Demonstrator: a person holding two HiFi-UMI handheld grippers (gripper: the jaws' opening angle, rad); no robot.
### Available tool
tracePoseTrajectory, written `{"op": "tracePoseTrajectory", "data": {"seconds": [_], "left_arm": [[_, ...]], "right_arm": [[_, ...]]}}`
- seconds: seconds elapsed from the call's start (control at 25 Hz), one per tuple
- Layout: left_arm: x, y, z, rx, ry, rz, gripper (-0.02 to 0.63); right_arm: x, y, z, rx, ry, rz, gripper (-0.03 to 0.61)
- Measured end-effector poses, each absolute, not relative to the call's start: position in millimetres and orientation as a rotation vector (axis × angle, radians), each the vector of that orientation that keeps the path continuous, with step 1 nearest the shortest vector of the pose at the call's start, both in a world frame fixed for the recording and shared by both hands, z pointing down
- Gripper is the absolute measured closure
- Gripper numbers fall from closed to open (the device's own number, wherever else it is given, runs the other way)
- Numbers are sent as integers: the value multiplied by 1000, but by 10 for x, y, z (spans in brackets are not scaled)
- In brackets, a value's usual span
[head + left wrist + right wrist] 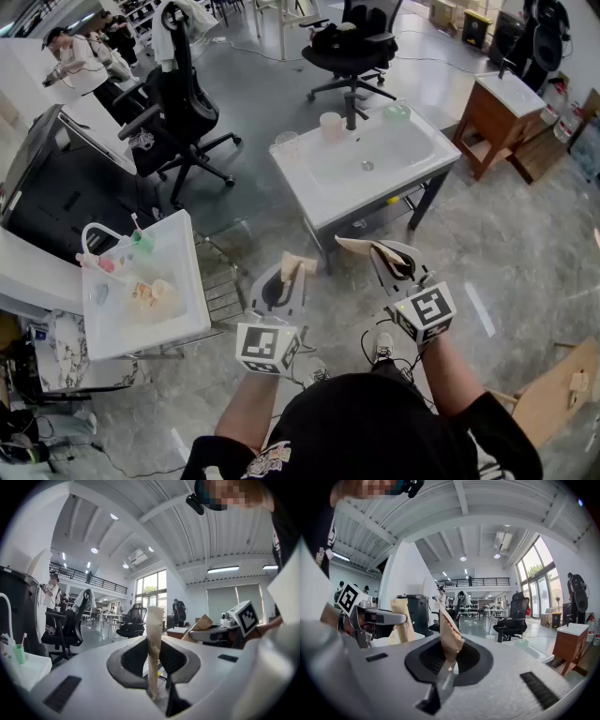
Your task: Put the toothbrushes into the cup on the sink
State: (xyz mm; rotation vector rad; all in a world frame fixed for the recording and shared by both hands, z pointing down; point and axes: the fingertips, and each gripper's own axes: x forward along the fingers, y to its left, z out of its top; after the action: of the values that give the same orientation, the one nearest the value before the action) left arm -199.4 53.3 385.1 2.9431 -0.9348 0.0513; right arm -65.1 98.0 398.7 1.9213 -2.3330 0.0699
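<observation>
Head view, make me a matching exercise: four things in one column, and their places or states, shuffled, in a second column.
Things
1. pink cup
2. left tool
3. wooden cabinet
4. white side table

Places or states
A. at the view's left, well away from the sink
B. on the sink's back rim
C. right of the sink, further back
D. shut on a paper packet

Pairs: 1-B, 2-D, 3-C, 4-A
</observation>
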Motion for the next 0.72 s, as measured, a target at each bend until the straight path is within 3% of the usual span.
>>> {"op": "tracePoseTrajectory", "data": {"seconds": [0.72], "left_arm": [[-1916,537,3905,2929,-942,60,555]], "right_arm": [[-535,973,4002,1933,-2352,79,548]]}}
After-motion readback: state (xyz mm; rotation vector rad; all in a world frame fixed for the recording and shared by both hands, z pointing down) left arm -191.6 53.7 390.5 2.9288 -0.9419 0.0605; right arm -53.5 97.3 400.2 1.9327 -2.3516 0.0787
